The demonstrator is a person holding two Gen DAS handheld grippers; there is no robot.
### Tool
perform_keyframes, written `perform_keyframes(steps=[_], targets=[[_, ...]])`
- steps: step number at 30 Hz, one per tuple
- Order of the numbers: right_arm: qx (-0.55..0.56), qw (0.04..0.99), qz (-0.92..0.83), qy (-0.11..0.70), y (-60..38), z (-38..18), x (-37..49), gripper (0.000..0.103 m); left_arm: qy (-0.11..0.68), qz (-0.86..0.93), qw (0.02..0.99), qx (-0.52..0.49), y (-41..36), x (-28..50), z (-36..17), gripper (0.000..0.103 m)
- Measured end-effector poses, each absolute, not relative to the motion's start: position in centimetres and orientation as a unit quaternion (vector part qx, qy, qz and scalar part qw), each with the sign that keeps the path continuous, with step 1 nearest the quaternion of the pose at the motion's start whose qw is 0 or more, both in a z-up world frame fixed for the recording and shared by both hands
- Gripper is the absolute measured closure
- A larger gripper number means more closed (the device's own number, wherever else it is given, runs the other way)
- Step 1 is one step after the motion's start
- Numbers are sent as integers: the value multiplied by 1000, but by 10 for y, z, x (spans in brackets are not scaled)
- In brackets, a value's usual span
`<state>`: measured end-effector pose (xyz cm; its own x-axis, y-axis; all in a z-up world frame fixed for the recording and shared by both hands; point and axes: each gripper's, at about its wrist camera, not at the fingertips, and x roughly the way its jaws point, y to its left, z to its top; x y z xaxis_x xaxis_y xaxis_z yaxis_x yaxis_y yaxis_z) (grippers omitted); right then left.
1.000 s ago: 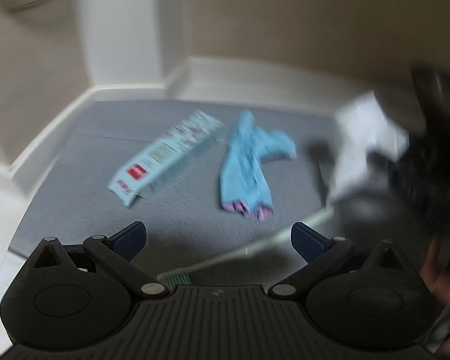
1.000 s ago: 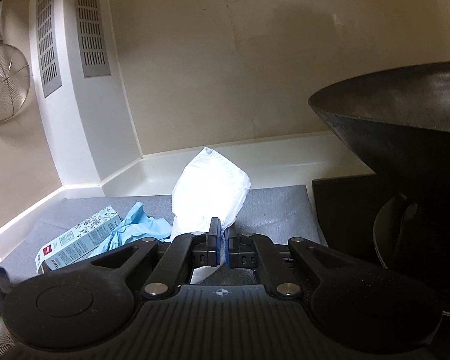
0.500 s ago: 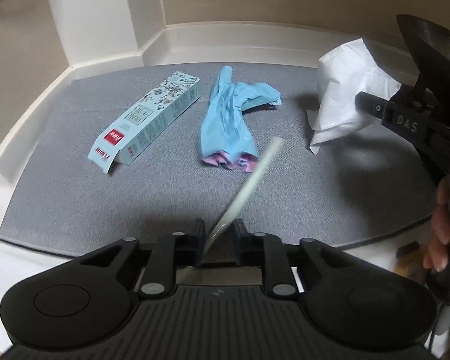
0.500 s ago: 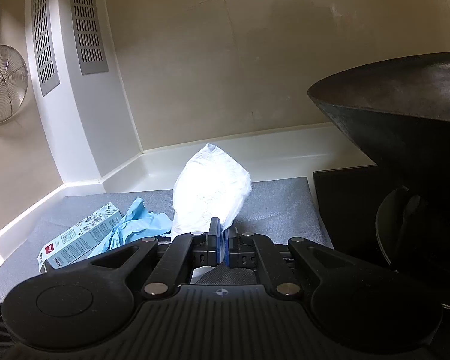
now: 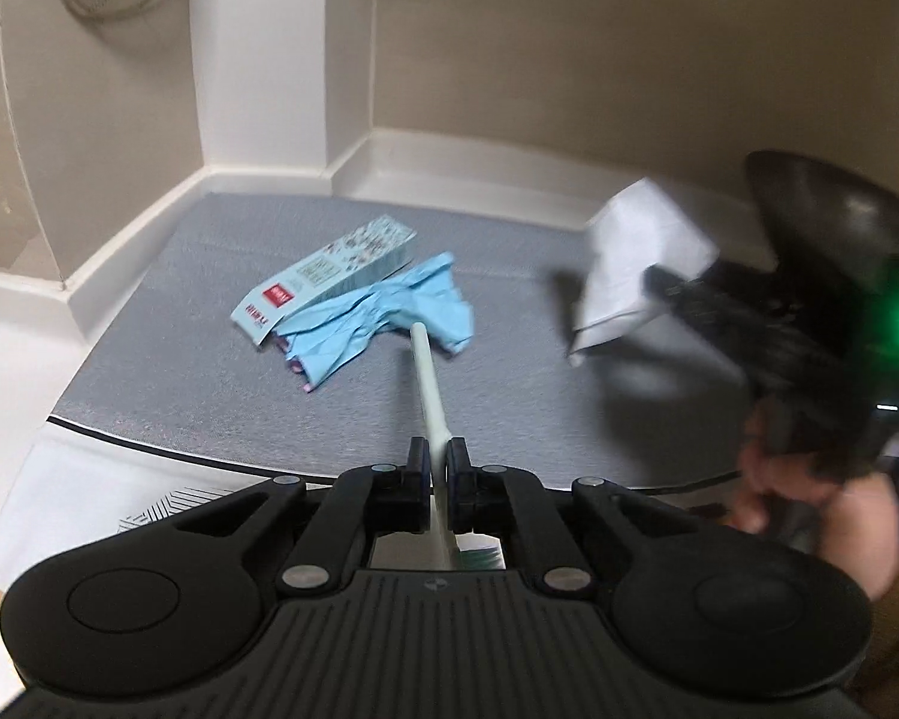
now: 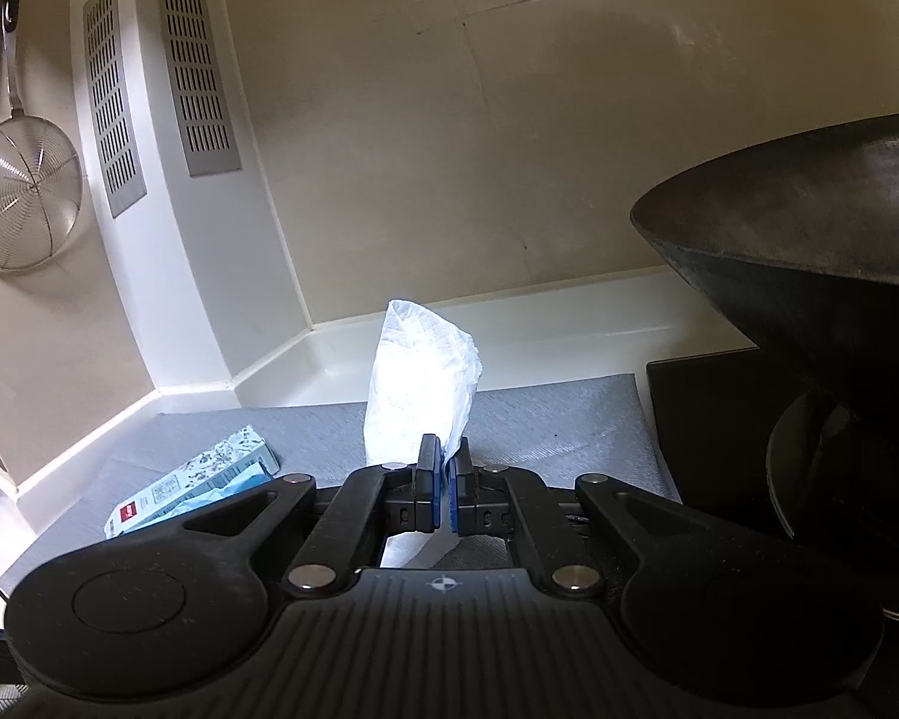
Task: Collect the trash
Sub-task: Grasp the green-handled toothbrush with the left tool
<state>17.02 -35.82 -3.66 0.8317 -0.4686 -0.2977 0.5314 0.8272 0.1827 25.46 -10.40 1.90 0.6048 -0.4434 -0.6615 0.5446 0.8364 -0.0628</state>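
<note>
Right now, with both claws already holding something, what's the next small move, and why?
Probably carry both loads off to a bin, none of which is in view. The left claw is shut on the toothbrush, the right claw on the white tissue; the blue glove must wait.

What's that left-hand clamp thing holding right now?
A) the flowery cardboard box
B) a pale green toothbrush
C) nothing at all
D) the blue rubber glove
B: the left gripper has its jaws shut on the toothbrush, whose handle sticks out ahead while the blue glove and the flowery box lie on the grey mat.
</note>
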Motion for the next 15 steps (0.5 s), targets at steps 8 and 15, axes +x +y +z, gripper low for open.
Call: perform_keyframes(steps=[8, 15], targets=[[133, 960, -224, 105, -352, -34, 167, 101, 313, -264, 911, 48, -76, 213, 46, 98], [115, 964, -216, 107, -345, -35, 167, 101, 309, -208, 927, 38, -40, 196, 53, 98]])
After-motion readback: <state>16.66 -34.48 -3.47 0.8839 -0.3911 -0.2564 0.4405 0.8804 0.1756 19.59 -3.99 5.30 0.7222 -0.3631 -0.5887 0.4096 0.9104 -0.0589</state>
